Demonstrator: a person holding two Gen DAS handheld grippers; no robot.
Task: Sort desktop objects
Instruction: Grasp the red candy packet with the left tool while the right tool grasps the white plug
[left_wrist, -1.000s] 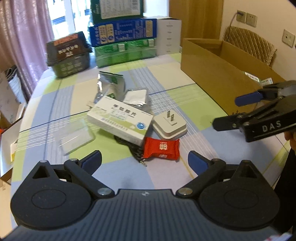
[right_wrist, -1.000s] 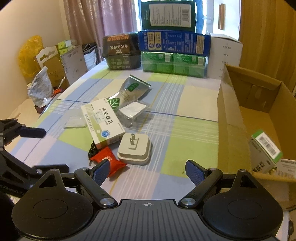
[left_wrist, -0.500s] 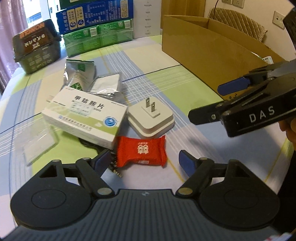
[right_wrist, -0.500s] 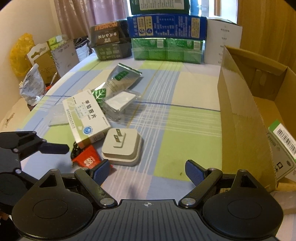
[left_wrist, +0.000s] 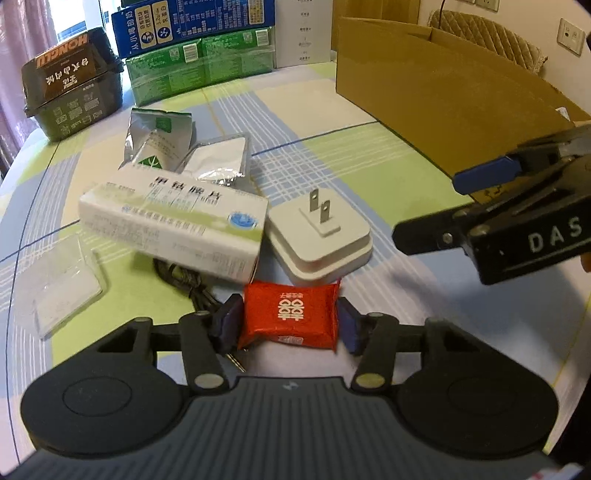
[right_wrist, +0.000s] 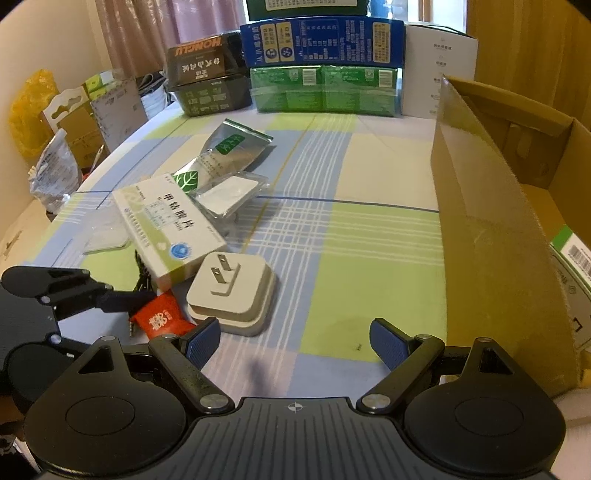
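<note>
Left wrist view: your left gripper (left_wrist: 290, 325) is down at the table, both blue pads pressed against the ends of the red candy packet (left_wrist: 291, 316), so it is clamped on that packet. The packet lies on the checked tablecloth (left_wrist: 369, 166), just in front of the white plug adapter (left_wrist: 319, 236), which sits prongs up. To the left of the adapter you have the white medicine box (left_wrist: 173, 225), lying over a dark cable (left_wrist: 184, 280) that pokes out beneath it. Behind the box are a silver foil pouch (left_wrist: 159, 138) and a clear-wrapped white pad (left_wrist: 218, 160), and a clear plastic piece (left_wrist: 66, 288) lies flat off to the left. On the right, your right gripper (left_wrist: 436, 214) hangs above the cloth with its jaws spread, nothing between them. Behind it stands the cardboard box (left_wrist: 443, 96)

Right wrist view: your right gripper (right_wrist: 291, 341) is wide apart and empty, its fingers over bare cloth near the adapter (right_wrist: 231, 291). Low on the left you can see the left gripper (right_wrist: 122, 299) with one fingertip against the red packet (right_wrist: 160, 321), which sits close beside the adapter and the end of the medicine box (right_wrist: 166, 225). The foil pouch (right_wrist: 229, 147) and wrapped pad (right_wrist: 231, 192) lie further back. The cardboard box (right_wrist: 487, 206) stands open on your right, with a green-and-white carton (right_wrist: 570, 254) showing inside it. Stacked cartons (right_wrist: 321, 55) line the far edge of the table
</note>
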